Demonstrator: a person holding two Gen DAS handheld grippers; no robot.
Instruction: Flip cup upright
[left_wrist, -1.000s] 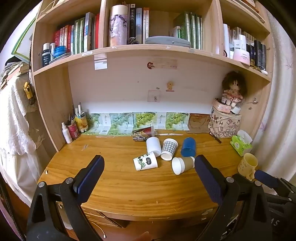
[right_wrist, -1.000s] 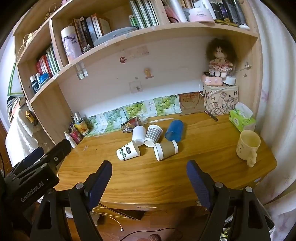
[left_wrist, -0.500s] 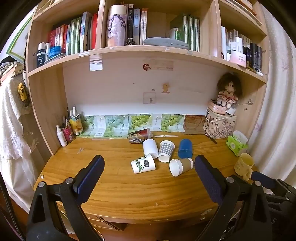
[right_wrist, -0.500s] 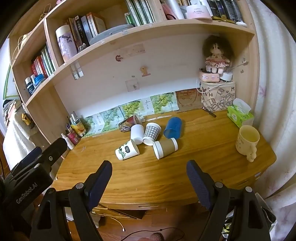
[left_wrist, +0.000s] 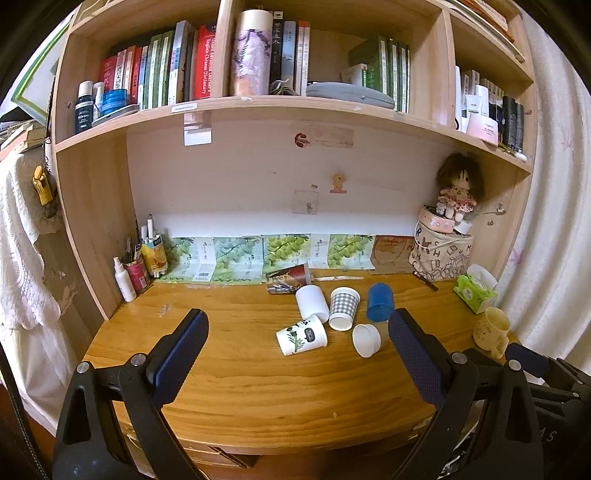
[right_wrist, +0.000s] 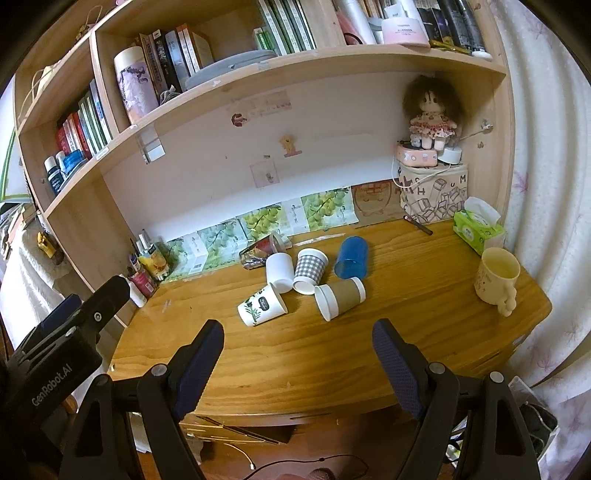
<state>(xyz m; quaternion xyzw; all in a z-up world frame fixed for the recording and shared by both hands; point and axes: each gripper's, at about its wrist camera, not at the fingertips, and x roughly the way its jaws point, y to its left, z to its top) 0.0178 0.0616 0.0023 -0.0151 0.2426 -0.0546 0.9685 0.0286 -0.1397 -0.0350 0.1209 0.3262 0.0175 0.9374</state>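
Note:
Several cups lie on their sides in a cluster on the wooden desk (right_wrist: 406, 295): a white cup with a panda print (left_wrist: 302, 334) (right_wrist: 262, 305), a plain white cup (left_wrist: 312, 302) (right_wrist: 279, 271), a grey checked cup (left_wrist: 344, 307) (right_wrist: 310, 270), a blue cup (left_wrist: 380, 301) (right_wrist: 352, 257), a brown-sleeved cup (left_wrist: 366, 339) (right_wrist: 340, 297) and a dark patterned cup (left_wrist: 288, 278) (right_wrist: 260, 251) at the back. My left gripper (left_wrist: 297, 354) and right gripper (right_wrist: 297, 356) are both open and empty, held back over the desk's front edge, well short of the cups.
A yellow mug (right_wrist: 496, 275) stands upright at the desk's right end near a green tissue pack (right_wrist: 476, 227). A patterned box with a doll (right_wrist: 432, 192) sits at the back right. Bottles and pens (left_wrist: 138, 266) stand at the back left. Shelves hang above.
Both grippers have drawn back and risen slightly; the desk and cups look smaller and lower in both views. The cups have not moved. Both grippers stay open.

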